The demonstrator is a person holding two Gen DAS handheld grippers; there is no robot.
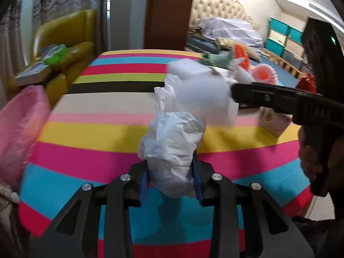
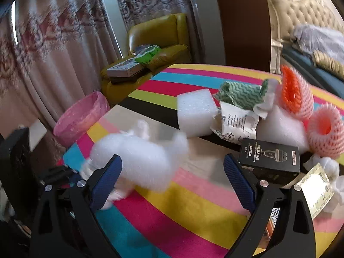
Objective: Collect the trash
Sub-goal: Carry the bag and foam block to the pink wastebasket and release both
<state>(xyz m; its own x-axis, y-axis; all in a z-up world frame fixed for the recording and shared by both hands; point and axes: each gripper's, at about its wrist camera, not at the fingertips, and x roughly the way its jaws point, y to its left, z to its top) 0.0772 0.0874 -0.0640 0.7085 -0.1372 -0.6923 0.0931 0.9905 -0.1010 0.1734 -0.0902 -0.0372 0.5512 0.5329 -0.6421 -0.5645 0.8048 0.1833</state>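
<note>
Trash is lying all over the striped table (image 2: 193,210). A pink bin (image 2: 80,116) is standing beside the table's far left edge; it is lined with a pink bag, and what is inside it cannot be seen. The left gripper (image 1: 172,178) is squeezing a crumpled white bag (image 1: 172,150) between its blue pads, and the bag is sticking up above the table. The right gripper (image 2: 172,185) is hanging over the table with its jaws wide apart and nothing between them. In the right view, the white bag looks like a blurry white lump just behind the right gripper's left finger. Farther back, a white foam block (image 2: 196,112) is sitting on the table. Next to it, a green cloth (image 2: 240,95), printed paper (image 2: 234,124), two orange foam nets (image 2: 322,133) and a black box (image 2: 269,159) are lying close together. A yellow chair (image 2: 159,43) with books on it is standing behind the table.
</note>
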